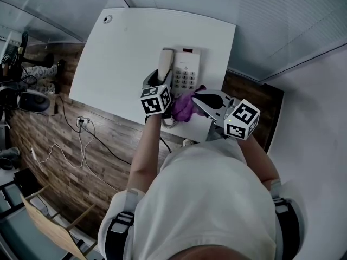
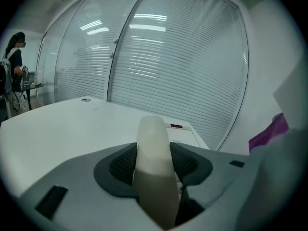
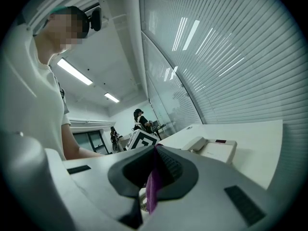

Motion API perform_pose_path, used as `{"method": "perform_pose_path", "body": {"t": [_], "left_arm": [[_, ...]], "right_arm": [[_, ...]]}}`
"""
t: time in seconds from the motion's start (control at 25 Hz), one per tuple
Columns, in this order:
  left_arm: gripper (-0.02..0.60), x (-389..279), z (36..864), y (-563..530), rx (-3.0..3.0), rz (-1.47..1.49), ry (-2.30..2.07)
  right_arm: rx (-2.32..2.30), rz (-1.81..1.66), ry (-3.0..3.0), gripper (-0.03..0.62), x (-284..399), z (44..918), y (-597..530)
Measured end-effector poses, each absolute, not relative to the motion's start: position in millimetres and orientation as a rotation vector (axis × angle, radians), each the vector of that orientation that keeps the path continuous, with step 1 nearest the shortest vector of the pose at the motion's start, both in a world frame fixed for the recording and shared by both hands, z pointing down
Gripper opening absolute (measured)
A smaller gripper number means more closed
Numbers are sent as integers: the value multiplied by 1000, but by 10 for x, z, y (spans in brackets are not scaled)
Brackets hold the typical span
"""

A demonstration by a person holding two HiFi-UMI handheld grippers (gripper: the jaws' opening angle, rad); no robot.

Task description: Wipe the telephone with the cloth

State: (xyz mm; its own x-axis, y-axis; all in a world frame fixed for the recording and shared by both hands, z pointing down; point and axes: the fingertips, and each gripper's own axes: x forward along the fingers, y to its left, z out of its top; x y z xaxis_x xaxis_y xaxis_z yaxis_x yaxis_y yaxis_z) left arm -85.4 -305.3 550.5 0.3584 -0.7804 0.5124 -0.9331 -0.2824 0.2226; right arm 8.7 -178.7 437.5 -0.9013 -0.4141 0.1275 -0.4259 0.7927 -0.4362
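Your left claw clamps the handset; your right claw pinches the purple cloth. Hold that handset firm and sweep the cloth over the keypad just ahead.

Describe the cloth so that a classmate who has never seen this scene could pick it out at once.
Find the white table, then the cream telephone near its front edge. At the telephone's near right corner, pinched in the jaws of the right gripper, is the cloth: the only purple, soft, crumpled thing among hard white and grey ones.
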Motion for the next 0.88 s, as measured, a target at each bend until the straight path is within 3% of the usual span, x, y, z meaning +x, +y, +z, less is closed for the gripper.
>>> {"method": "perform_pose_path", "body": {"t": [0.44,0.88], "left_arm": [[225,-791,5544,-3163,2149,448,-1498],[225,-958,5207,-2919,2113,216,-1505]], "right_arm": [[695,738,-2948,31,51,4374,-1770],[719,695,-2956,31,22,4321,-1708]]}}
